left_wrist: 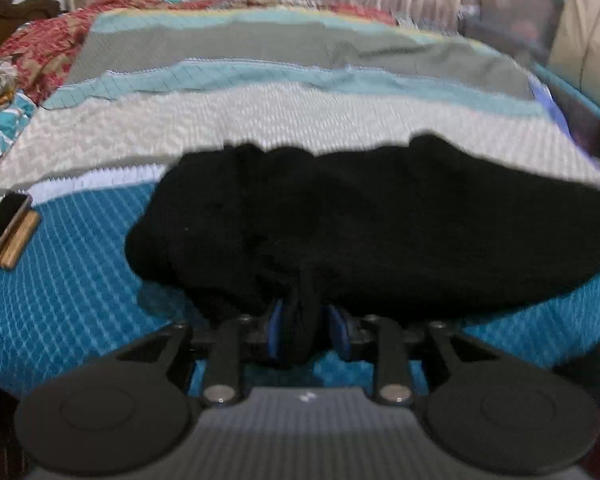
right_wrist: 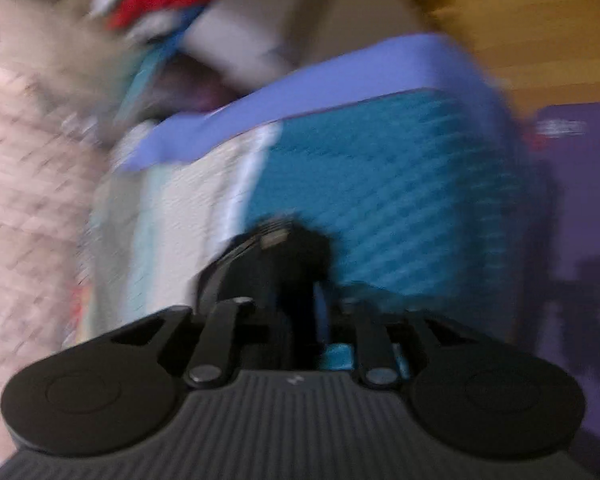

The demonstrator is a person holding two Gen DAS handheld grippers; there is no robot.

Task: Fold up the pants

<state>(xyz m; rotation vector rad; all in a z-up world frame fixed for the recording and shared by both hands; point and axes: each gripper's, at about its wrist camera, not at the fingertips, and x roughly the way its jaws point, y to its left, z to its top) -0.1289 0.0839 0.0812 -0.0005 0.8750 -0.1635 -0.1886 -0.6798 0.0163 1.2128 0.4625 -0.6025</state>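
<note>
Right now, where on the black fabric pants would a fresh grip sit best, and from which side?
On the near edge of the black fabric pants, coming in low from the camera's side. They lie bunched across the teal quilted bedspread with that edge nearest; the left gripper already pinches a fold there. The right gripper grips dark cloth too, though blur hides where.

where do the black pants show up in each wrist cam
Left wrist: the black fabric pants spread across the picture's middle, a bunch pinched in the left gripper.
Right wrist: only a dark bunch at lower centre, in the right gripper.
Shared landmark: the teal quilted bedspread.
</note>
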